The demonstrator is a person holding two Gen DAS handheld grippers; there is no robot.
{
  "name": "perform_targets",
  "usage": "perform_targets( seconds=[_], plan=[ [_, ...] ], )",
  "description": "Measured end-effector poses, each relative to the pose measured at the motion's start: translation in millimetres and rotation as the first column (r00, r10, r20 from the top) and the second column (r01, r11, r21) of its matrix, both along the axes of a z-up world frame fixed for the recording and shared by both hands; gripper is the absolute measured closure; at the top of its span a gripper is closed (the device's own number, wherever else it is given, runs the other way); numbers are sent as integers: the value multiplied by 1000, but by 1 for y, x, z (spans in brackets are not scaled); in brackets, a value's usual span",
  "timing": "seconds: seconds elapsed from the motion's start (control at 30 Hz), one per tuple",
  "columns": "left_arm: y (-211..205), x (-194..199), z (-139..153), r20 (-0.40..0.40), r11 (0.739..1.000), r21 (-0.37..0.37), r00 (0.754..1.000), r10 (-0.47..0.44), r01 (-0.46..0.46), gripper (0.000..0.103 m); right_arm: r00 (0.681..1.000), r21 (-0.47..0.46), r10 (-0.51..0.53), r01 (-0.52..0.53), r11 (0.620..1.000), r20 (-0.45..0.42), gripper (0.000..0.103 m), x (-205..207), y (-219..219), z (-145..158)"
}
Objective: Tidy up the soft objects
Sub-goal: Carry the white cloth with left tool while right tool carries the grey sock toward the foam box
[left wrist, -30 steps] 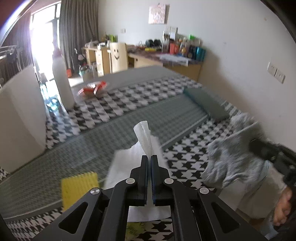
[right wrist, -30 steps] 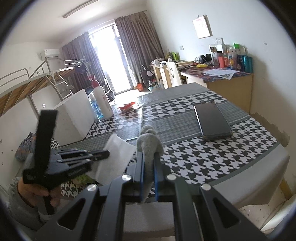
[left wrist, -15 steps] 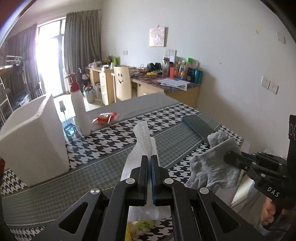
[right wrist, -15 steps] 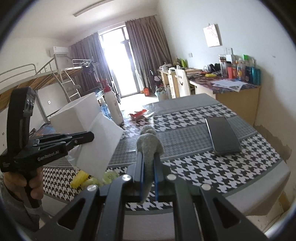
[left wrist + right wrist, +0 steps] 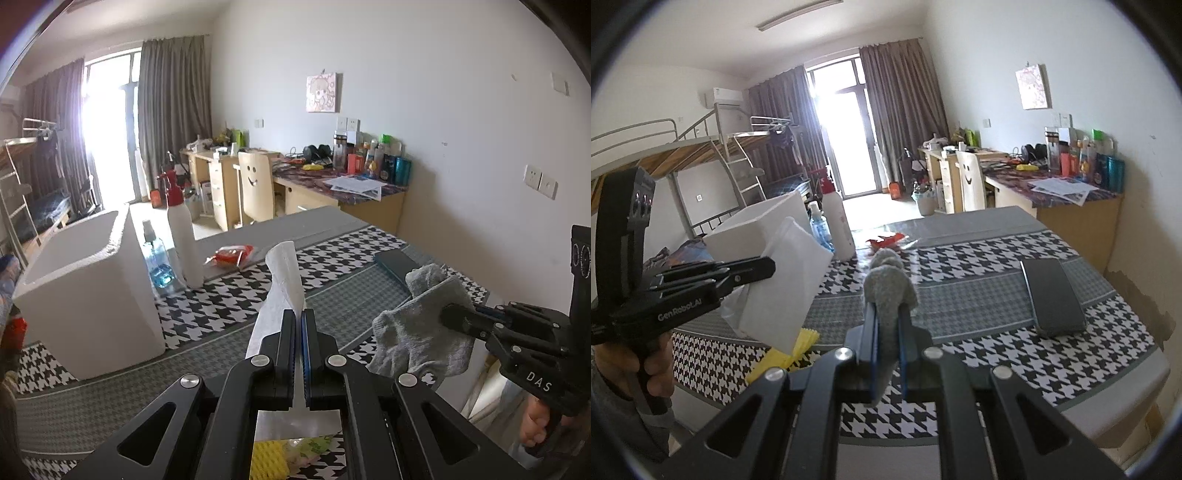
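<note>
My left gripper (image 5: pixel 298 314) is shut on a white tissue (image 5: pixel 282 280) and holds it in the air above the table's near edge; the tissue hangs as a white sheet in the right wrist view (image 5: pixel 783 288). My right gripper (image 5: pixel 888 314) is shut on a grey sock (image 5: pixel 889 280), also lifted; the sock shows at the right of the left wrist view (image 5: pixel 421 332). A white foam box (image 5: pixel 85 295) stands open-topped on the table's left side. Yellow and green soft items (image 5: pixel 288 456) lie on the table under the left gripper.
The table has a houndstooth cloth (image 5: pixel 997 254). A white bottle (image 5: pixel 183 240), a blue bottle (image 5: pixel 157 258) and a red packet (image 5: pixel 231 254) stand behind the box. A dark flat case (image 5: pixel 1052 295) lies at the right. A desk and chair (image 5: pixel 255 184) stand beyond.
Both grippers have risen and tilted up, lifting the tissue and the sock higher above the table. The foam box and bottles have come fully into the left wrist view.
</note>
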State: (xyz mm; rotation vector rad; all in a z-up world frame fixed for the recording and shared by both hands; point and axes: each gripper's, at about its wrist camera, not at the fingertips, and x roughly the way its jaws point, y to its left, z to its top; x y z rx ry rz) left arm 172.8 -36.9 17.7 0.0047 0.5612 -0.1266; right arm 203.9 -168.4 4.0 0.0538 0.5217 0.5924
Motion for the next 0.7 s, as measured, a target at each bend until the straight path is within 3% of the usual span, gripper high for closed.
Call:
perform_targets(
  seconds=[0.7],
  plan=[
    [25, -8, 19, 60, 999, 17, 997, 45, -46, 100, 998, -14, 58, -58, 998, 37, 92, 6, 32, 17]
  ],
)
